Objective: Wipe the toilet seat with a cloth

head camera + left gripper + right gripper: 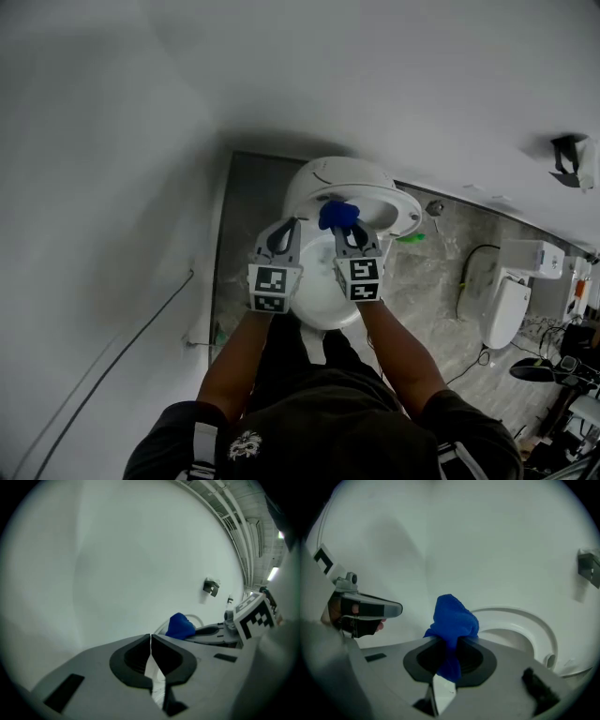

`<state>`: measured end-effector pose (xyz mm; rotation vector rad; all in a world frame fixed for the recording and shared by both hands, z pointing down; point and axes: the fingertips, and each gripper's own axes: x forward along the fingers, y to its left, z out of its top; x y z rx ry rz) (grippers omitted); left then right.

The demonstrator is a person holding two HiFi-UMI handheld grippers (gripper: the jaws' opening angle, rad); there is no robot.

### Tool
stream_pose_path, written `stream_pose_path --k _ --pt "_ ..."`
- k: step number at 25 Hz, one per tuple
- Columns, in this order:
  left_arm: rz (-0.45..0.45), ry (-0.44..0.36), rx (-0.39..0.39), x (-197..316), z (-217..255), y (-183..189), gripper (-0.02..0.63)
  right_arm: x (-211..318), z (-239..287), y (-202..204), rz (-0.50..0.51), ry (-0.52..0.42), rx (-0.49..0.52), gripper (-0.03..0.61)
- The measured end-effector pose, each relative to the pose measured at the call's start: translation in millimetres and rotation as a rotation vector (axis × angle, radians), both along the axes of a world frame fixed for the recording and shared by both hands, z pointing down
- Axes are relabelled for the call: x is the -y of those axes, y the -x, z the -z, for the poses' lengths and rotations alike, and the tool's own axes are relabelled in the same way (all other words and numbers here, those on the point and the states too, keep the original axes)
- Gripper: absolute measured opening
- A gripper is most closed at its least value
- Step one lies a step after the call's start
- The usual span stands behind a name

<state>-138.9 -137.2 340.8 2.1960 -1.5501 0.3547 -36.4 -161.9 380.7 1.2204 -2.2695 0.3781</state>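
Presently, the right gripper (pixel 449 651) clamps a bunched blue cloth (pixel 452 618) near the toilet seat (pixel 520 616); the left gripper (pixel 151 644), jaws closed on nothing, hovers beside it. Likely hazard: drag along the seat could tug the cloth free, letting bare jaws scrape it.

Plain white walls (pixel 112 141) fill most of the head view, with a thin black cable (pixel 122 349) trailing down the left one and a small dark bracket (pixel 572 161) mounted on the right one. The floor (pixel 441 272) is grey marbled tile, where a second white toilet (pixel 506 309) stands along the wall with a dark cord (pixel 463 281) looped beside it and dark equipment (pixel 542 370) at the far right. In the left gripper view, strip lights (pixel 273 573) glow on the ceiling.
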Motion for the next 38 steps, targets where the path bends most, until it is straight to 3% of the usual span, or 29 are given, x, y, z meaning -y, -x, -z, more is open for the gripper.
stream_pose_path --k 6,13,23,38 --pt "-0.047 0.023 0.004 22 -21 10 0.018 32 -5 -1 -0.094 -0.040 -0.002 0.061" --pt "-0.114 0.004 0.002 37 -20 -16 0.018 50 8 -15 -0.162 -0.076 0.025 0.061" --pt "-0.195 -0.035 0.008 49 -7 -74 0.018 60 31 -77 -0.271 -0.122 0.086 0.061" --pt "-0.286 -0.003 0.020 27 -23 -161 0.018 44 -8 -184 -0.370 -0.117 0.003 0.061"
